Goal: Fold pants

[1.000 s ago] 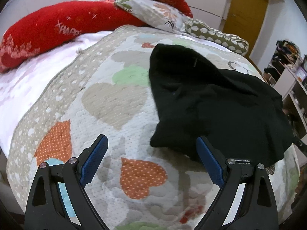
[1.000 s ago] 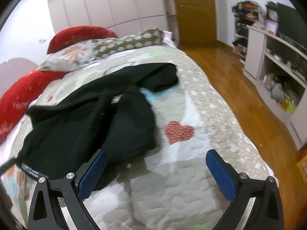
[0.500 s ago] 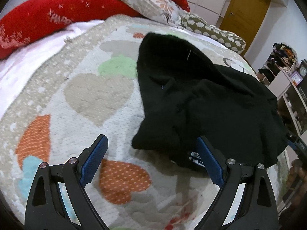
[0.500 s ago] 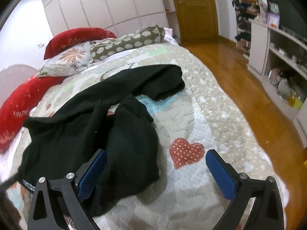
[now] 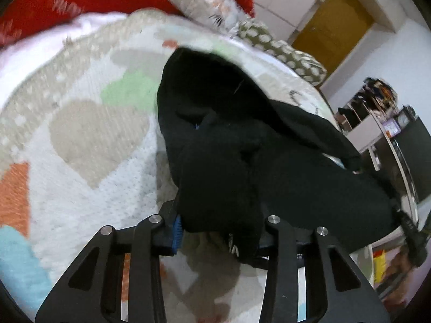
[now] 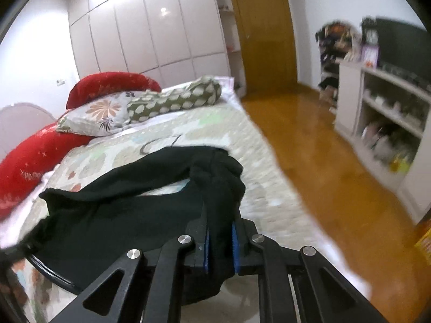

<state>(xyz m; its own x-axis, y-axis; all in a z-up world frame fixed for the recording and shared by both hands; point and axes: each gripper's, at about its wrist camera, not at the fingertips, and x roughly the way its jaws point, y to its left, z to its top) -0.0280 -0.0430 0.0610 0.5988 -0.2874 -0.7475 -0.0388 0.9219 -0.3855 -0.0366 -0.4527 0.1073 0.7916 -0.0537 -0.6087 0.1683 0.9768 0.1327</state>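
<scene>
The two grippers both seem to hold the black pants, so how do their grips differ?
The left gripper has a thick bunch of the black pants between its jaws, which stand fairly wide. The right gripper pinches a thinner fold, jaws nearly together. Both sets of jaws are closing on the fabric, above the heart-patterned quilt.

The pants (image 5: 269, 167) are showing plain black. Under them, the quilt (image 5: 89, 145) is showing white and beige with hearts in tan, green, orange and blue. At ten o'clock in the right wrist view, red pillows (image 6: 113, 86) are sitting beside a floral one (image 6: 94, 115) and an olive one with white spots (image 6: 175, 99). The door (image 6: 264, 35) is glowing mustard-brown.
</scene>
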